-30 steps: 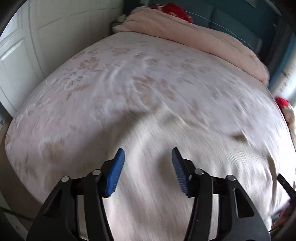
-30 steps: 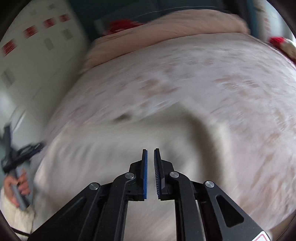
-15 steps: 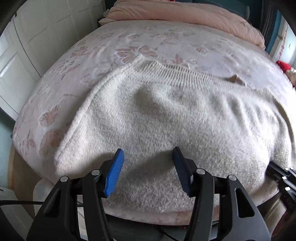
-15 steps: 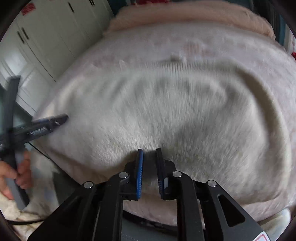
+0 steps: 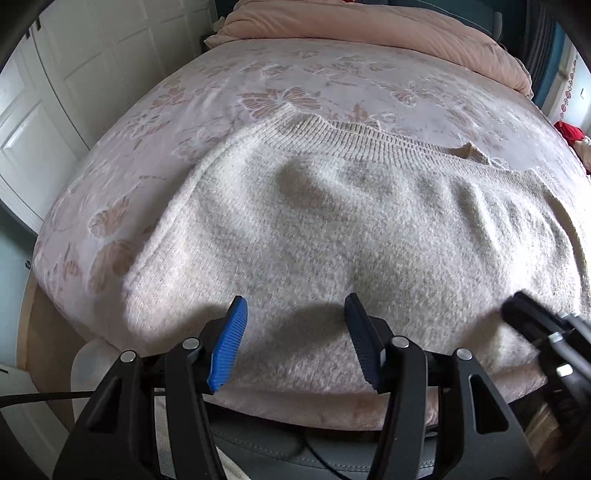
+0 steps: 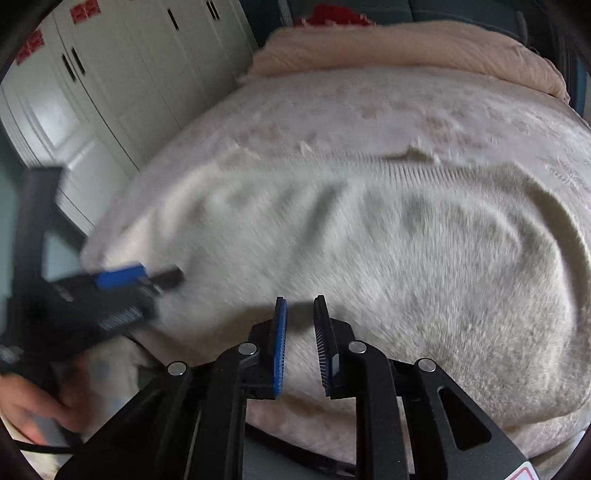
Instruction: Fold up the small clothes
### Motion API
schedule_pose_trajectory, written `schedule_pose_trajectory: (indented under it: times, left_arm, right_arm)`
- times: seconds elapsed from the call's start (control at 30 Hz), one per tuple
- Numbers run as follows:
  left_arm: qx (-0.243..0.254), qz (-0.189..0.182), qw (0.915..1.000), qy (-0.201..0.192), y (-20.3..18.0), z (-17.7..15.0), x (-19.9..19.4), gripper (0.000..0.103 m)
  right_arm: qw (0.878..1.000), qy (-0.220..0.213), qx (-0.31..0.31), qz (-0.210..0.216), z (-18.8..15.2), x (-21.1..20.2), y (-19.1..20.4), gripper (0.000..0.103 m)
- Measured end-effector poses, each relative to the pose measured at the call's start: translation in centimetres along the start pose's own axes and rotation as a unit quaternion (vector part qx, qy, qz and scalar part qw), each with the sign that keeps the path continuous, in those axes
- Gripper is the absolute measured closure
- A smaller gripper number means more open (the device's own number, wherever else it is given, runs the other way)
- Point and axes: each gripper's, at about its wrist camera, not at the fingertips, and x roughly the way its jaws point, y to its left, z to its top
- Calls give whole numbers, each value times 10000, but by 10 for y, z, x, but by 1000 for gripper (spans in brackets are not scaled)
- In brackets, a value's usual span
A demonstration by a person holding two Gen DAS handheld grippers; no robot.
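Note:
A cream fuzzy knit sweater point(image 5: 351, 221) lies spread flat on the bed, its ribbed hem at the far side; it also fills the right wrist view point(image 6: 388, 251). My left gripper point(image 5: 295, 341) is open and empty, hovering over the sweater's near edge. My right gripper point(image 6: 300, 345) is open with a narrow gap and holds nothing, above the sweater's near edge. The right gripper shows blurred at the right of the left wrist view point(image 5: 546, 332). The left gripper shows blurred at the left of the right wrist view point(image 6: 110, 291).
The bed has a pink butterfly-patterned cover point(image 5: 295, 85) and a folded pink duvet point(image 5: 388, 29) at the head. White wardrobe doors point(image 6: 122, 74) stand to the left. The bed's near edge point(image 5: 314, 410) drops off just below the grippers.
Both grippers drew back toward the bed's near edge. The right gripper's jaws went from shut to slightly open. The sweater now lies flat and still.

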Motion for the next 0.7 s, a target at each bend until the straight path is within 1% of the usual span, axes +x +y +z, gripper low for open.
schedule_pose_trajectory:
  times: [0.07, 0.13, 0.17, 0.23, 0.3, 0.37, 0.4, 0.43, 0.47, 0.53, 0.57, 0.6, 0.63, 0.67, 0.7]
  left_arm:
    - [-32, -8, 10000, 18, 1, -2, 2, 50]
    - [-25, -11, 10000, 10, 0, -3, 1, 50]
    - [-16, -35, 10000, 11, 1, -3, -1, 50]
    - [-75, -94, 9999, -22, 5, -4, -6, 50]
    - [-215, -218, 9994, -142, 14, -2, -18, 50]
    - [-274, -350, 9987, -234, 18, 3, -27, 50]
    - [-284, -403, 9983, -300, 18, 8, -32, 49]
    - [-278, -429, 9981, -351, 17, 10, -34, 46]
    - [-238, -429, 9980, -410, 13, 14, -35, 45]
    - [-138, -389, 9984, -398, 4, 15, -29, 45]
    - [-34, -369, 9987, -356, -3, 15, -22, 45]
    - [52, -312, 9990, -310, -9, 14, -14, 45]
    - [146, -229, 9993, -240, -14, 12, -5, 45]
    - [231, -146, 9995, -146, -19, 9, 6, 45]
    - [287, -65, 9995, -63, -23, 6, 17, 44]
  right_arm:
    - [9999, 32, -100, -77, 0, 6, 4, 85]
    - [9992, 323, -145, -191, -6, 27, 1, 86]
    - [9991, 370, -113, -198, -9, 33, -1, 86]
    - [9995, 247, -38, -171, -6, 24, 2, 86]
    - [9999, -19, 29, -128, 0, 4, 0, 86]
    - [9991, -277, 150, -268, 4, -16, -14, 86]
    - [9974, -456, 284, -489, 5, -29, -30, 86]
    - [9955, -526, 449, -644, 4, -37, -46, 86]
    - [9932, -540, 688, -770, 2, -43, -66, 86]
    - [9843, -548, 1245, -1124, -7, -56, -113, 86]
    - [9800, -564, 1362, -1336, -12, -61, -129, 86]
    - [9750, -462, 1390, -1668, -20, -61, -149, 84]
    - [9725, -279, 1415, -1826, -26, -57, -162, 93]
    - [9721, -107, 1488, -1809, -32, -51, -175, 95]
    - [9734, -93, 1609, -1630, -37, -51, -184, 96]
